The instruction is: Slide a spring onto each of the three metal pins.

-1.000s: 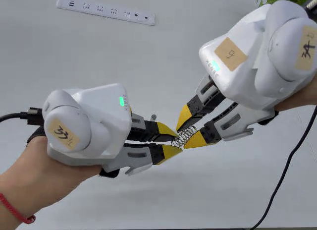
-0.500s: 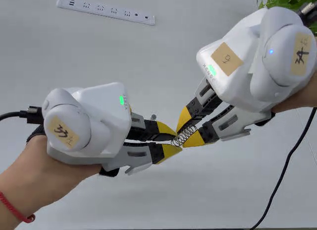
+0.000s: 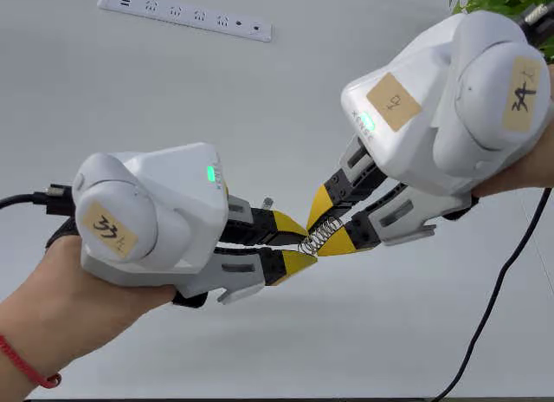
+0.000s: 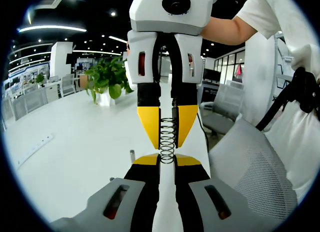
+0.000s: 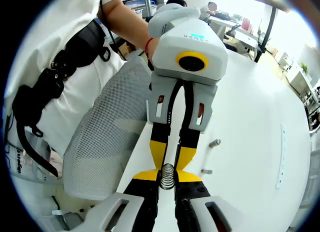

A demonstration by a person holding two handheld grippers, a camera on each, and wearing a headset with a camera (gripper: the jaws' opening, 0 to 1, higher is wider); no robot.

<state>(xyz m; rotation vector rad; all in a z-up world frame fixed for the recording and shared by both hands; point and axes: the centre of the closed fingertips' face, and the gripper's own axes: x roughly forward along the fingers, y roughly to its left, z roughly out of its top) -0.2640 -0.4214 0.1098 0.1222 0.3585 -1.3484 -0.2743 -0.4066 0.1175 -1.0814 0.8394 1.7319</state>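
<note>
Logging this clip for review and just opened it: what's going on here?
A person works a gripper in each hand above a white workbench. The right gripper clamps a spring and points it end-on at the left gripper, whose jaws look closed on a thin metal pin. The spring's end meets those tips. Two more pins sit bare on the bench.

A small steel coil spring (image 3: 321,236) hangs slanted in mid-air, pinched in the jaws of the right gripper (image 3: 333,231). Its lower end meets the closed tips of the left gripper (image 3: 299,244). Two short metal pins (image 5: 215,143) rest on the bench (image 3: 260,99) beyond the spring.
</note>
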